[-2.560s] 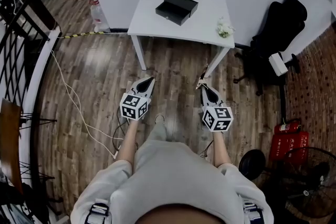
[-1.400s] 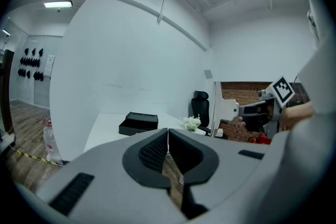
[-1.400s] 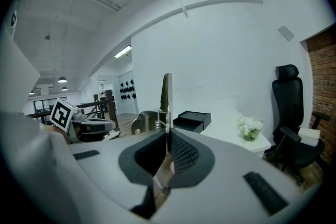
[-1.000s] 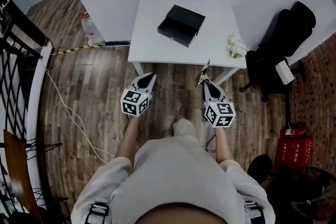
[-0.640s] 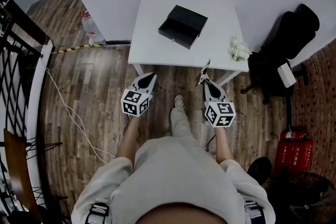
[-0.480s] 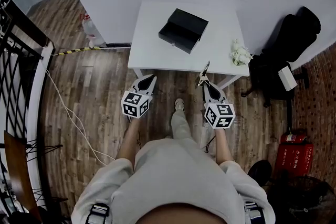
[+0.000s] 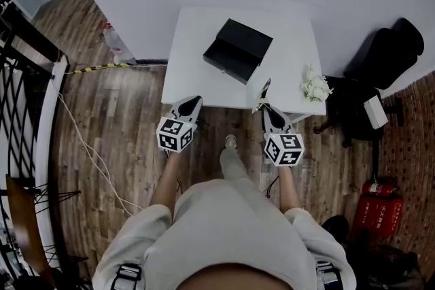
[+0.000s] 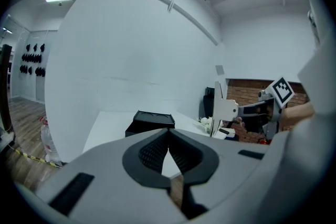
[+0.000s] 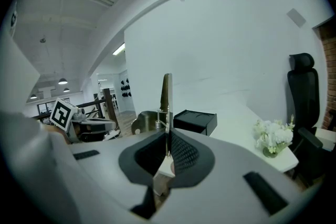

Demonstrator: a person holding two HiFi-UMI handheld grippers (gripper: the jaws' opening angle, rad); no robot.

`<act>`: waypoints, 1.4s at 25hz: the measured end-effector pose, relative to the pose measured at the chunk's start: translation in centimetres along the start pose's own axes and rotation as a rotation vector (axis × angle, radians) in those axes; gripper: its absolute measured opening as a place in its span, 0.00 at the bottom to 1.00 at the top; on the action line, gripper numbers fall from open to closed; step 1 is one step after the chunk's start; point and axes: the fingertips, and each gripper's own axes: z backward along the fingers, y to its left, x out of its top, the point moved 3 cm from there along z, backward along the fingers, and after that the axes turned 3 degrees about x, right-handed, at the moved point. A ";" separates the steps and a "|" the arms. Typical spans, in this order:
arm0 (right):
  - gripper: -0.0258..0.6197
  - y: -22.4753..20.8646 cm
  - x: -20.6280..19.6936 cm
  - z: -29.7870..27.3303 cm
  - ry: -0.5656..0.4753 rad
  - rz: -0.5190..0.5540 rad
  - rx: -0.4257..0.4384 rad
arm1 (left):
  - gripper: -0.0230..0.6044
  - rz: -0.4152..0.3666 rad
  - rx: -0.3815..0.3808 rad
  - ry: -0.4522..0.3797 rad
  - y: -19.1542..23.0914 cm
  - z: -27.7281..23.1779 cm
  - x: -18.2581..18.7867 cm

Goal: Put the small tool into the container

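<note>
Compared with a second ago, the white table [image 7: 194,81] with the black container [image 7: 238,49] is closer, and the left gripper [image 7: 195,99] and the right gripper [image 7: 264,108] now reach its near edge. White flowers [image 7: 315,86] stand at the table's right corner, and a black chair [image 7: 387,54] is beyond it. Both grippers point forward and a little down, side by side. The left one's jaws are together with nothing in them, and the right one's are clamped on the small tool [image 7: 265,88], a thin metal piece sticking out over the table edge.

Slim upright tool [image 9: 166,97], black container [image 7: 238,49] beyond
</note>
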 end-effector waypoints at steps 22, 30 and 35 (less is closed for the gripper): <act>0.04 -9.2 5.4 -19.1 0.116 -0.020 0.158 | 0.05 0.057 0.121 0.084 9.3 -15.4 4.5; 0.04 -9.7 5.4 -23.7 0.161 -0.018 0.225 | 0.05 0.071 0.164 0.111 11.5 -17.7 4.5; 0.04 -9.9 4.5 -24.8 0.185 -0.031 0.240 | 0.05 0.082 0.188 0.133 12.3 -17.8 3.9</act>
